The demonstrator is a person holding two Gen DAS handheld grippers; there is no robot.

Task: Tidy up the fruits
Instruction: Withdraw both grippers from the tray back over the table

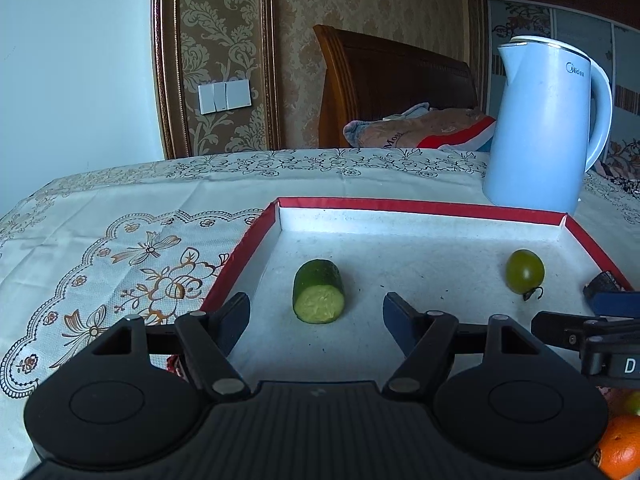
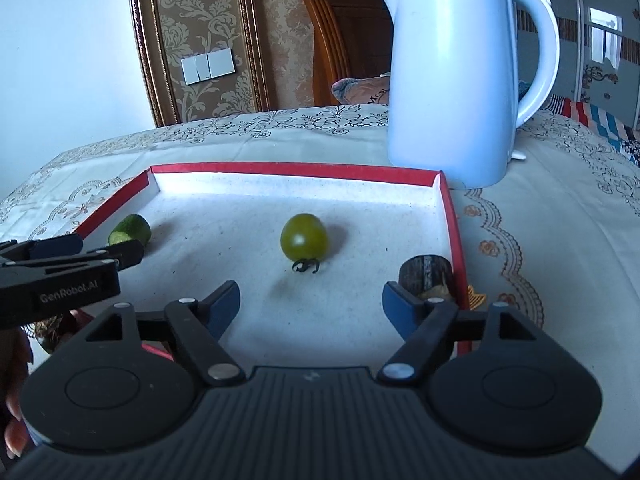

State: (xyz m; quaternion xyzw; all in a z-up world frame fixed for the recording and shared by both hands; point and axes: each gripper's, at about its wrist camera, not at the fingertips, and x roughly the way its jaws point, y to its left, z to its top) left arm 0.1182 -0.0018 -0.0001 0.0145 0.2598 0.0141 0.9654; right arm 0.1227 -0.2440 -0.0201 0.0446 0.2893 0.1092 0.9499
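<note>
Both hand-held grippers hover low over the near edge of the tray [image 1: 420, 207], a shallow box lid with a red rim and a white floor, sitting on the bench under a lace-patterned cloth [image 1: 120, 240].

The left hand-held gripper [image 1: 316, 312] has its fingers spread apart, nothing between them. Just ahead of the gap lies the cucumber piece [image 1: 319, 291], on its side with the pale cut face turned toward the camera, in the left half of the tray. It touches neither finger.

Over to the right wrist view: the right hand-held gripper [image 2: 311, 300] also stands apart, empty. Straight in front of it sits the green tomato [image 2: 304, 237], mid-tray, its dried stem pointing toward the gripper, and clear of both fingers. Just past the right fingertip, hard by the tray's right wall, there's a dark stubby piece [image 2: 426, 272]; what it is I cannot tell, nor whether the finger touches it.

The cucumber piece shows again at the tray's left side, partly behind the left gripper reaching in from the edge.

Behind the tray stands a pale blue kettle [image 2: 456, 80], upright on the cloth, just beyond the far right corner. An orange [image 1: 622, 446] peeks in at the lower right of the left wrist view, outside the tray.
</note>
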